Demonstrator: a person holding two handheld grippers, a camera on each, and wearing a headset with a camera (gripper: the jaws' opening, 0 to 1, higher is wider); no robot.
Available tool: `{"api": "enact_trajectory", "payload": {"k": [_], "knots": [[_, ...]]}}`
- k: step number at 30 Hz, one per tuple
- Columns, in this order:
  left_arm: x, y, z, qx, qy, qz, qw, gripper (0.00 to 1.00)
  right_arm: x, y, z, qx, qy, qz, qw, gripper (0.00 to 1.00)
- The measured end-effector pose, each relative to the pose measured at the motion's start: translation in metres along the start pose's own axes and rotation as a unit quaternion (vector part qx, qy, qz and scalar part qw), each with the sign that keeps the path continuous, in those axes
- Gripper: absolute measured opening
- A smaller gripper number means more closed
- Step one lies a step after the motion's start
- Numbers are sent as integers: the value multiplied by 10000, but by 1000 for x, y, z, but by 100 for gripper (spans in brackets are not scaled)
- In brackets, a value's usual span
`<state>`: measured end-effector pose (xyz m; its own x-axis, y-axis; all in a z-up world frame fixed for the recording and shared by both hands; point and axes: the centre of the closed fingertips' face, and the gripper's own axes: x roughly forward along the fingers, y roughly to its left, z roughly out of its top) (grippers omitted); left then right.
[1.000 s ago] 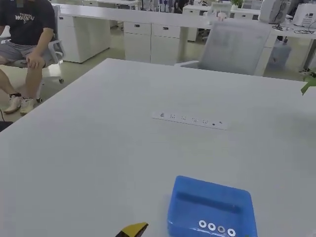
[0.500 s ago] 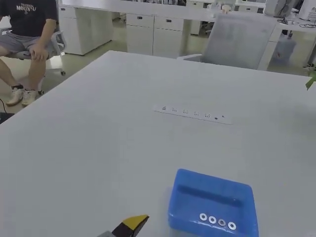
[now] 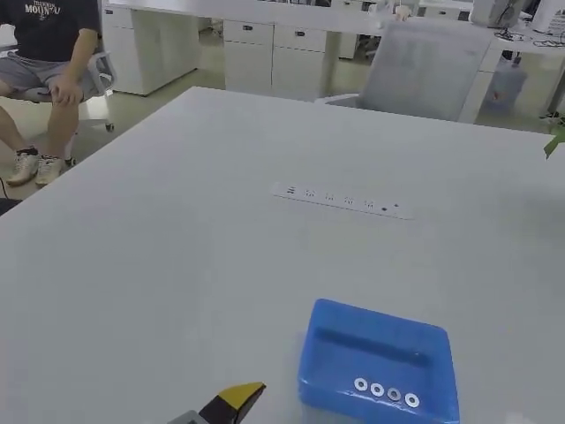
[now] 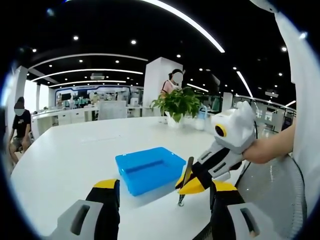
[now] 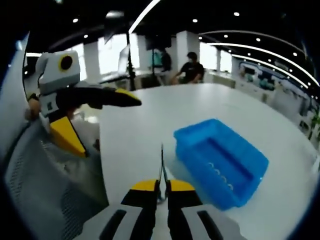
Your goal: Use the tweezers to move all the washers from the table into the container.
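The blue container (image 3: 375,362) sits near the table's front edge with several washers (image 3: 386,391) in a row on its floor. A gripper's yellow fingertip (image 3: 234,402) pokes in from the bottom, left of the container. My right gripper (image 5: 161,185) is shut on the tweezers (image 5: 161,162), which point at the table just left of the container (image 5: 220,162) and its washers (image 5: 220,177). My left gripper (image 4: 162,187) stands wide open, with the container (image 4: 147,169) ahead. The right gripper (image 4: 200,175) reaches in from the right, tweezers (image 4: 185,181) tip down near the table.
A white power strip (image 3: 340,200) is set into the table's middle. A person (image 3: 48,44) sits at the far left and a grey office chair (image 3: 424,71) stands behind the table. A potted plant (image 4: 175,102) stands at the far end.
The head camera has tilted, so the whole picture shifted. The yellow fingertip at the bottom edge has come a little further into sight. The container and washers have not moved.
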<state>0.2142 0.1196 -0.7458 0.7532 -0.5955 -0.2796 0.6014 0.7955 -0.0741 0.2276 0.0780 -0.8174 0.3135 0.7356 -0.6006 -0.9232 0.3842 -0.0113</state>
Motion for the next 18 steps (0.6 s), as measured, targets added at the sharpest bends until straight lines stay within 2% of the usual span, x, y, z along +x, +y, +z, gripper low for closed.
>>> {"api": "enact_trajectory", "payload": {"k": [5, 10, 13, 18], "knots": [[-1, 2, 0, -3, -8, 34, 10000, 74, -1, 0, -1, -55, -4, 4, 10000, 3], [-1, 1, 0, 19, -16, 22, 10000, 74, -4, -6, -1, 265, -54, -103, 9996, 3], [-1, 1, 0, 14, -20, 39, 10000, 74, -8, -9, 5, 417, -177, -135, 9989, 3], [-1, 1, 0, 15, -24, 23, 10000, 73, -11, -10, 12, 448, -234, -151, 9986, 3]]}}
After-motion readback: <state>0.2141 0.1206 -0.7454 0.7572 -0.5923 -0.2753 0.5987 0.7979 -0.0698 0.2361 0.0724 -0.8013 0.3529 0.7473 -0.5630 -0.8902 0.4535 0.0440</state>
